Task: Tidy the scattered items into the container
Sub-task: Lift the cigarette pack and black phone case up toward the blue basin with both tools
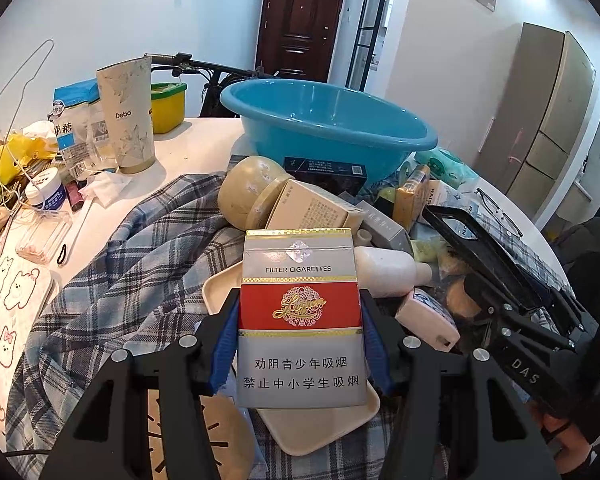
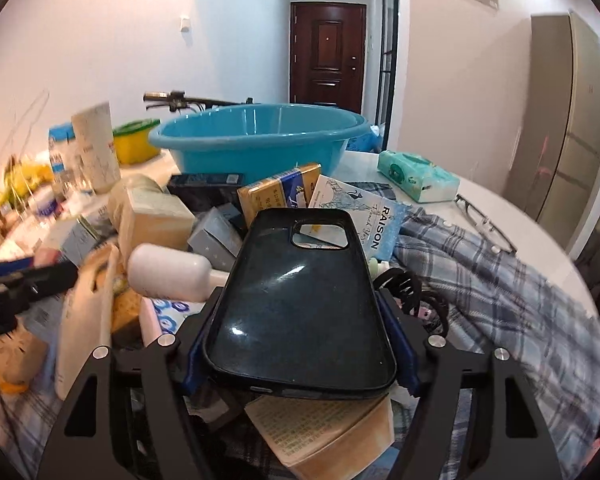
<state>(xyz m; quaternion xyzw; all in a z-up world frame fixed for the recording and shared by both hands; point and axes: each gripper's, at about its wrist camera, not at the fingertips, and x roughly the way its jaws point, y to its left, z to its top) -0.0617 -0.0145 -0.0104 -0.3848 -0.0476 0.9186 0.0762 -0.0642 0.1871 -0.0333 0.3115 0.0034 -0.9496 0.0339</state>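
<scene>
Basin (image 1: 328,120) sits empty at the far side of the pile, just behind the clutter. Left gripper (image 1: 300,344) pinches a cig pack (image 1: 300,320) by its edges, upright; right gripper (image 2: 296,344) clamps a phone case (image 2: 300,304) flat across its sides — both prob. lifted clear, ready to carry over the rim.

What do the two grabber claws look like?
Each gripper is black plastic with a frame of angled struts joined by round silver bolts. The left gripper and the right gripper both have blue ridged pads on the inside of their fingers. Seen from the left wrist camera, the right one carries white letters, "DAS", on its side.
</scene>
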